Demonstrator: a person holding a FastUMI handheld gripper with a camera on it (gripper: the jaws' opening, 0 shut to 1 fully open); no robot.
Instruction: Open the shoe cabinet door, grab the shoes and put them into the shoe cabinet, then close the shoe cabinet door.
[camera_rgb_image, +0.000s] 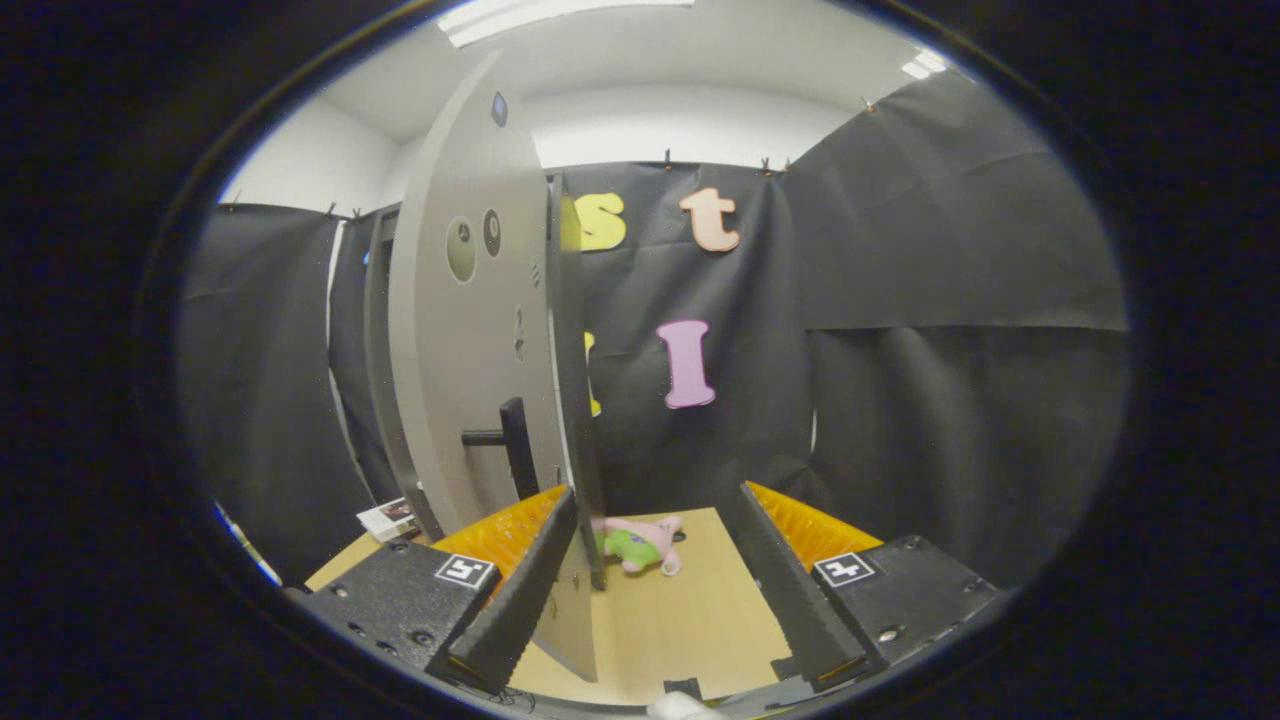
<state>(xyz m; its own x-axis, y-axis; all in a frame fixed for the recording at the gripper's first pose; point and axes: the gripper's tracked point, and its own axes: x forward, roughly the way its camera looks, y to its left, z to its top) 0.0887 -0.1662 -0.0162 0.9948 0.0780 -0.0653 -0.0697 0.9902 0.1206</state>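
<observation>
Tan wooden floor (690, 610) inside black-cloth booth, tall grey shoe cabinet door (470, 330) with black bar handle (515, 445) swung open edge-on, its edge beside one finger, gripper (655, 620) spread wide holding nothing, pink-and-green plush shoe (640, 545) lying beyond the fingers, no legible writing.

I see black cloth (950, 300) forming the booth walls across the middle and right of the frame, hung in wrinkled panels and clipped along its top edge. Above the cloth, at upper centre, I see a white wall (690, 125) and a white ceiling (720, 50). One ceiling light strip (540, 15) sits at top centre; a second light (922, 65) sits at upper right. A light wooden tabletop (690, 610) occupies the lower centre.
</observation>
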